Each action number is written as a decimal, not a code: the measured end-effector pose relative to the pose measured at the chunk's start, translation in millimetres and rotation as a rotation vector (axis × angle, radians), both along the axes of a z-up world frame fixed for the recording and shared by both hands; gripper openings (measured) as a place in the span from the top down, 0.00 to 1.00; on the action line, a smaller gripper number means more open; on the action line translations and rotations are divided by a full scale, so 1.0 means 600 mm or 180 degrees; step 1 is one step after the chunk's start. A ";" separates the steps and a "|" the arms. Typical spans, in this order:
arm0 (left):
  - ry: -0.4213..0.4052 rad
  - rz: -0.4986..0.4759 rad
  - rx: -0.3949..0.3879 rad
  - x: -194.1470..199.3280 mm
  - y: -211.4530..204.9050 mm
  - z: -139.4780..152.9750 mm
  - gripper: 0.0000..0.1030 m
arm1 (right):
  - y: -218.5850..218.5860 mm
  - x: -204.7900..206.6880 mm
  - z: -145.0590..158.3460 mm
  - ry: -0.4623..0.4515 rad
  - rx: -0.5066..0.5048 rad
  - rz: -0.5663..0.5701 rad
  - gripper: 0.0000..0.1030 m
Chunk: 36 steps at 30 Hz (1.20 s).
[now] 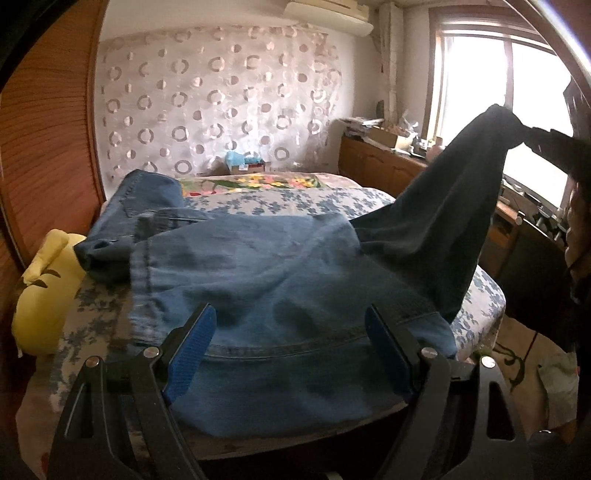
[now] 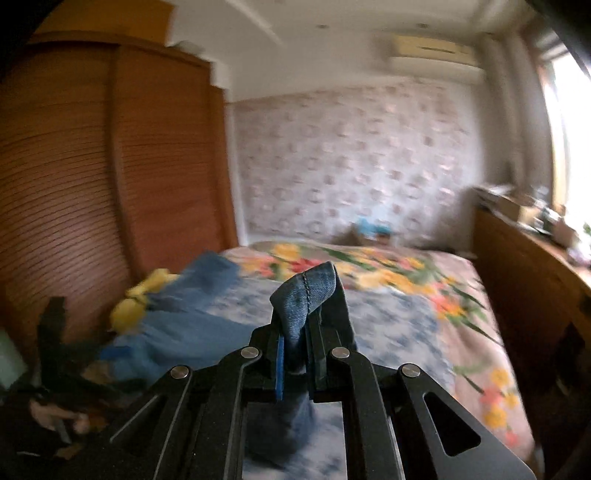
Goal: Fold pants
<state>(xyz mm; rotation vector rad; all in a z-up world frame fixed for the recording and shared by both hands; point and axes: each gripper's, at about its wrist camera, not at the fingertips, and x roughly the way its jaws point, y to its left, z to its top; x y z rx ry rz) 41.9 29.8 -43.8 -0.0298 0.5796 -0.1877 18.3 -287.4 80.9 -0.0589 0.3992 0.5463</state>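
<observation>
No readable text anywhere in either view. The small box (image 1: 246, 168) at the far end of the bed, mid-frame in the left wrist view, has a pale label patch, but it's too small and soft to make out letters. The AC unit (image 1: 328, 11) at top centre shows no legible brand mark. The clutter on the cabinet top (image 1: 391, 138) at right, under the window, incl. papers and boxes, gives no legible print. The right wrist view is motion-blurred; nothing legible there either.
</observation>
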 end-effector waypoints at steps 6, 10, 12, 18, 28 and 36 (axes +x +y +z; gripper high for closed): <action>0.0023 0.0117 -0.0081 -0.008 0.035 -0.003 0.19 | 0.127 0.005 0.008 0.0064 -0.0118 0.0609 0.92; 0.0055 0.0156 -0.0098 -0.010 0.049 -0.010 0.19 | 0.158 0.038 -0.026 0.0312 -0.0261 0.0735 0.70; 0.0070 0.0170 -0.0107 -0.009 0.052 -0.014 0.19 | 0.157 0.058 -0.041 0.0394 -0.0277 0.0690 0.65; 0.0111 0.0189 -0.0148 -0.003 0.055 -0.023 0.19 | 0.155 0.078 -0.041 0.0470 -0.0317 0.0500 0.57; 0.0199 0.0092 -0.0035 0.007 0.044 -0.044 0.19 | 0.166 0.066 -0.101 0.0938 -0.0390 0.0308 0.55; 0.0363 -0.0048 0.0056 0.020 0.035 -0.075 0.60 | 0.207 0.083 -0.153 0.1375 -0.0374 0.0371 0.55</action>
